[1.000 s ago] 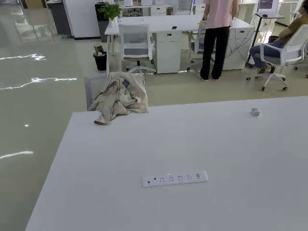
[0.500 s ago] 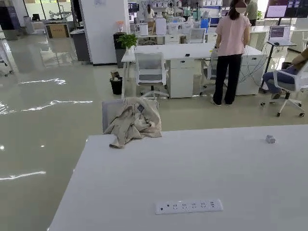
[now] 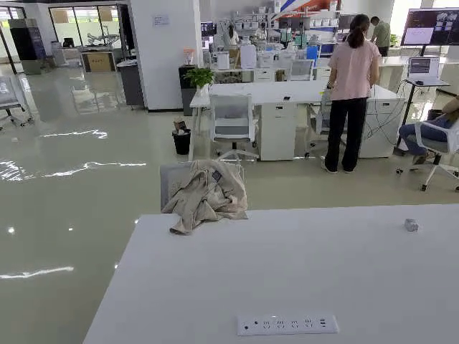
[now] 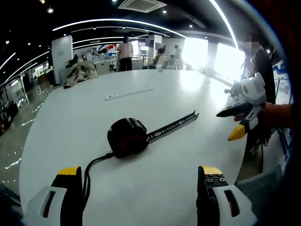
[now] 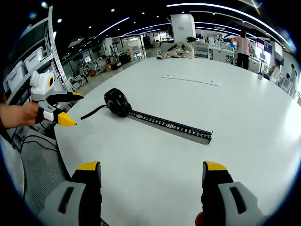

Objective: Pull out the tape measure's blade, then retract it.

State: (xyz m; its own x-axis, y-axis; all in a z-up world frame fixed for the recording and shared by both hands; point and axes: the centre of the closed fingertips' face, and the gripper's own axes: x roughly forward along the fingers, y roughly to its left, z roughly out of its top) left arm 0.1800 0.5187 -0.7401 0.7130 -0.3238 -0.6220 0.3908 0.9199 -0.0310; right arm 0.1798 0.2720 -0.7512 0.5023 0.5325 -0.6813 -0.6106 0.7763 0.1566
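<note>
Room: an open office with a glossy floor (image 3: 72, 208); a person (image 3: 351, 93) stood at a far desk (image 3: 276, 92).
Table (image 3: 215, 272): white, with a strip (image 3: 287, 325) beyond the tape and a jacket (image 3: 206, 195) farther off.
Tape (image 4: 128, 137): black case on the table, blade (image 4: 174, 125) drawn out flat.
Left gripper (image 4: 139, 172): just short of the tape, jaws wide, empty.
Right gripper (image 5: 151, 165): facing the tape's blade side-on, jaws wide, empty.

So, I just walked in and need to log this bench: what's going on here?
A person holds a gripper in each hand over a white table. The black tape measure lies on it with its blade pulled out flat. The left gripper and right gripper are both open, and neither touches the tape measure. The blade is not yet retracted.
</note>
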